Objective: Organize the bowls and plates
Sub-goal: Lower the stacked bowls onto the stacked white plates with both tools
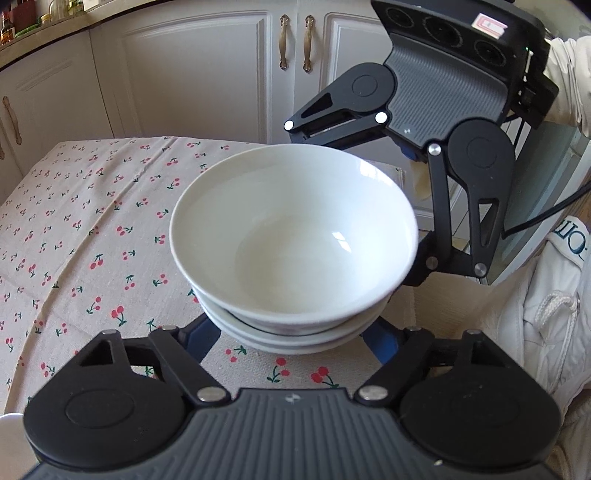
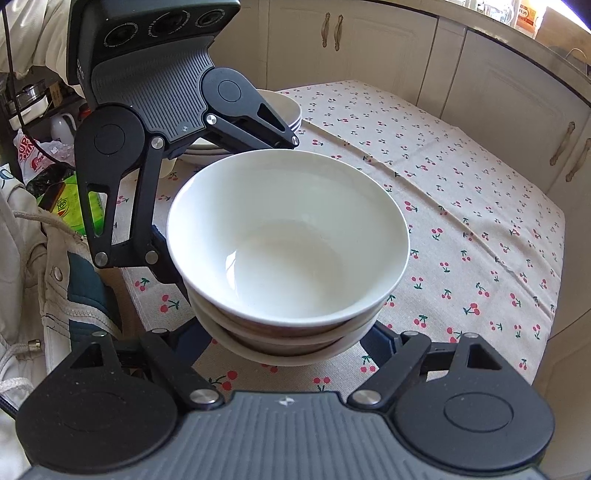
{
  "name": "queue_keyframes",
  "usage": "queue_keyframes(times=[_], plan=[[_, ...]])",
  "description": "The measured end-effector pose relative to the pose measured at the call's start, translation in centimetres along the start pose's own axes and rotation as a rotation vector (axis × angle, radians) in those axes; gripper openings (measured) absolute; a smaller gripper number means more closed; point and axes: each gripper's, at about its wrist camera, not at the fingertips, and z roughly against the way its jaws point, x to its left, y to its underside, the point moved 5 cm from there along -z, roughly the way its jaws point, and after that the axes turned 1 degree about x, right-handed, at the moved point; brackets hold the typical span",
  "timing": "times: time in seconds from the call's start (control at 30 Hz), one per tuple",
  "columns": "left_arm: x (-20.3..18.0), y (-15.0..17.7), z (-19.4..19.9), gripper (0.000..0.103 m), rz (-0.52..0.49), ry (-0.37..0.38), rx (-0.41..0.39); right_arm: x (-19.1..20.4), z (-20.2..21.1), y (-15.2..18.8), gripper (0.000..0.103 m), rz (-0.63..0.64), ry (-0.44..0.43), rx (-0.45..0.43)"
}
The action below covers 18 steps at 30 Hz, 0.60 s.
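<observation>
The left gripper has its two blue fingers set wide, one on each side of the stack of white bowls. The right gripper does the same from the other side, and its blue fingers are wide too. The fingertips of both go behind the lowest bowl, so I cannot tell if they press on it or only sit beside it.

Both grippers tip downward toward the stack and face each other across it. A white sleeve shows behind the right gripper.

There are three bowls, one inside the other. They stand on a cloth with little red cherries, near the edge of the table where the person is.

A pink and white sticker is on the right gripper, but it is too small to read. Dark letters on the person's white clothes are cut off by the picture's edge. A red and white bag has big letters, partly hidden by a black cable. Next to it is a green packet, and its words are blurry.

More white dishes sit farther back on the table, mostly hidden behind the left gripper. Cream cupboard doors with brass handles stand behind the table.
</observation>
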Motion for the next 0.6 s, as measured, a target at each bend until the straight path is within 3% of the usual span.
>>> queue_keyframes(times=[0.6], plan=[[-0.39, 0.16, 0.34, 0.082, 0.022, -0.013, 0.009, 0.12, 0.14, 0.05, 0.089, 0.009, 0.000, 0.004]])
